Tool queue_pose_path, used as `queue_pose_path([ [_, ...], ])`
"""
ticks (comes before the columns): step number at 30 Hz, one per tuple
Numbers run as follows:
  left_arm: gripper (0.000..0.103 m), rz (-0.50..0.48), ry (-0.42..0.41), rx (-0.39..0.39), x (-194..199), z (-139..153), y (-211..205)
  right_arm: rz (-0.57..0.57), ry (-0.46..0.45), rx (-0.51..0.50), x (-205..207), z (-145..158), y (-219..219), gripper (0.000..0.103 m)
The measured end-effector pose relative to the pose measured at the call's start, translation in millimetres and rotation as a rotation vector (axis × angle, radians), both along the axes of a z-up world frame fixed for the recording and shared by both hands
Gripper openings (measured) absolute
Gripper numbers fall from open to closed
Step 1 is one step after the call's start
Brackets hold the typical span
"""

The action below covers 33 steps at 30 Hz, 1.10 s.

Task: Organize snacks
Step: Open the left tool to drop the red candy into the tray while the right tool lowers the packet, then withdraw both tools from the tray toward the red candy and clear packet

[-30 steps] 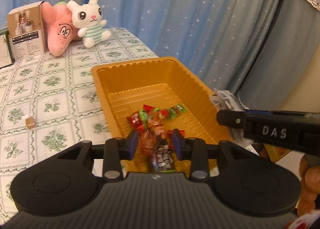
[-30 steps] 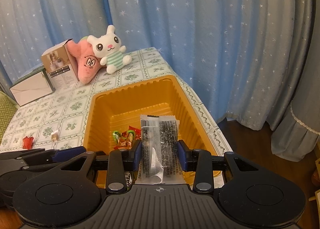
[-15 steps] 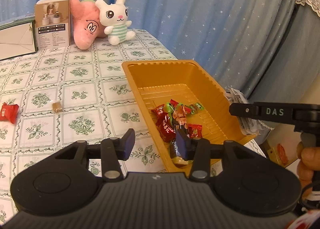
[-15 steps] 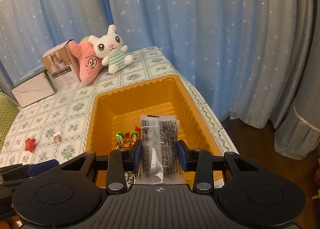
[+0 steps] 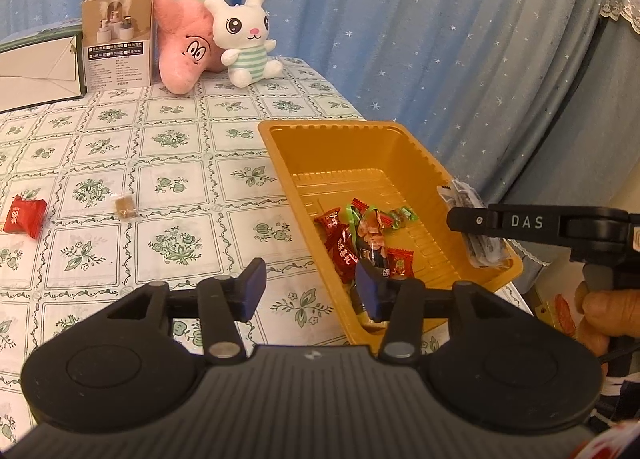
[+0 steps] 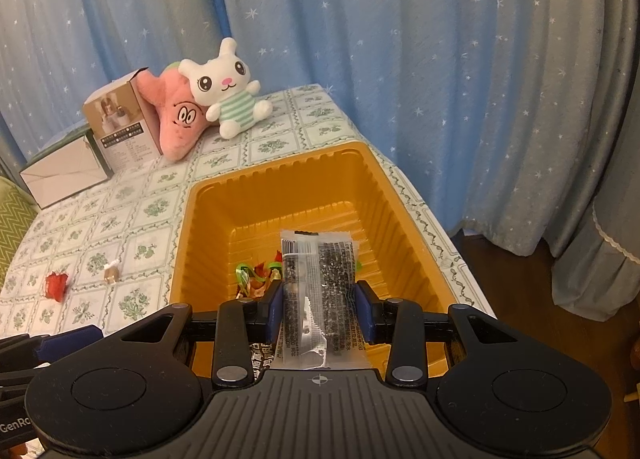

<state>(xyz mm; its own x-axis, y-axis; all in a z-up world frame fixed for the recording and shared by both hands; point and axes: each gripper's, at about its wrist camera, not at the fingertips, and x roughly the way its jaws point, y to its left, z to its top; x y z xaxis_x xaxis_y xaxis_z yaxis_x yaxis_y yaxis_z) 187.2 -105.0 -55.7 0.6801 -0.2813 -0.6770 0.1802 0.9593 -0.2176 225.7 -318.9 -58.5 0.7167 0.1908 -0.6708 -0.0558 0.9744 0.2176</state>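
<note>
Right gripper [image 6: 318, 309] pinches a clear snack packet [image 6: 318, 299] at frame centre, above the orange tray [image 6: 280, 195]. Left gripper [image 5: 310, 291] jaws are opening, nothing between them; wrapped candies [image 5: 360, 243] lie in the tray at centre right

Both cams ride on the grippers and look forward and down along the fingers, fisheye, pretty close over the table. Left one sits off the orange tray's [image 5: 348, 131] near-left corner, tray at centre right of frame. Right one hangs right over the tray's [image 6: 192, 227] near end, tray bottom centre. Both catch the tray, the white bunny plush [image 5: 244, 43] [image 6: 224, 87] at upper left, and blue curtains [image 5: 400, 19] [image 6: 400, 39].
</note>
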Motion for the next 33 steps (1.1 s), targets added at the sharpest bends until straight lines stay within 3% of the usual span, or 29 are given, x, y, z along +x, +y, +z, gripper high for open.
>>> queue_pose_path([
  [8,0.045,0.008,0.006,-0.013,-3.6,-1.0,5.6,0.014,0.005,0.032,8.1,-4.0,-0.4,0.042],
  [10,0.045,0.011,0.004,-0.013,-6.1,-0.3,8.9,0.01,0.009,0.046,7.4,-4.8,-2.5,0.069],
  [11,0.045,0.016,0.004,-0.013,-7.6,-0.3,11.3,0.002,0.003,0.05,5.3,-3.8,-3.5,0.072],
  [20,0.054,0.078,0.019,-0.017,-28.4,2.5,39.1,-0.052,0.019,0.068,-24.3,5.2,-11.1,0.073],
  [33,0.082,0.144,-0.017,-0.026,-70.1,28.5,73.8,0.01,0.039,0.08,-82.5,16.4,20.8,0.074],
])
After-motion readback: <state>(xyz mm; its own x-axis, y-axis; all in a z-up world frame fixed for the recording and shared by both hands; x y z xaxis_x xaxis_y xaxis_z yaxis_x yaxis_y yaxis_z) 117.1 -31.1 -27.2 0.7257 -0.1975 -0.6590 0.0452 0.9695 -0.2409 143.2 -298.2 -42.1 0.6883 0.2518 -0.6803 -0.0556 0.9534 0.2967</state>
